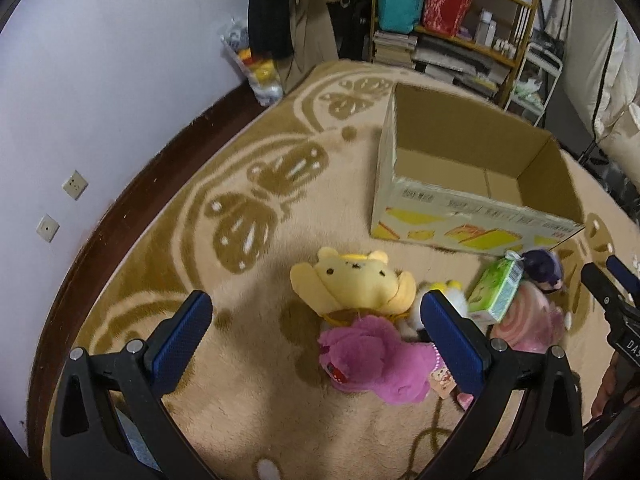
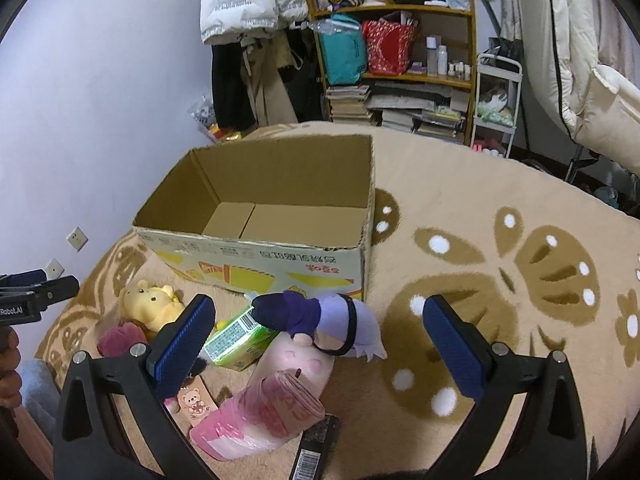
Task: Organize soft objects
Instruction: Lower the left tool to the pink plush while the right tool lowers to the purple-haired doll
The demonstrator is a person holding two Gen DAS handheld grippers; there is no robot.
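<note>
A pile of soft toys lies on the rug in front of an open, empty cardboard box (image 1: 472,184) (image 2: 260,248). In the left wrist view my left gripper (image 1: 316,316) is open above a yellow bear plush (image 1: 356,280) and a magenta plush (image 1: 376,356). In the right wrist view my right gripper (image 2: 318,316) is open above a purple-and-lavender plush (image 2: 320,320) lying on a pink plush roll (image 2: 276,400). A green tissue pack (image 2: 240,340) (image 1: 496,288) lies between the toys. The yellow bear (image 2: 150,304) sits left of it.
The beige rug (image 1: 240,360) has brown butterfly patterns. A wooden shelf (image 2: 400,40) with bags and books, hanging clothes and a white cart (image 2: 496,100) stand behind the box. A black flat item with a barcode (image 2: 316,448) lies near the pink roll. The wall (image 1: 100,80) is on the left.
</note>
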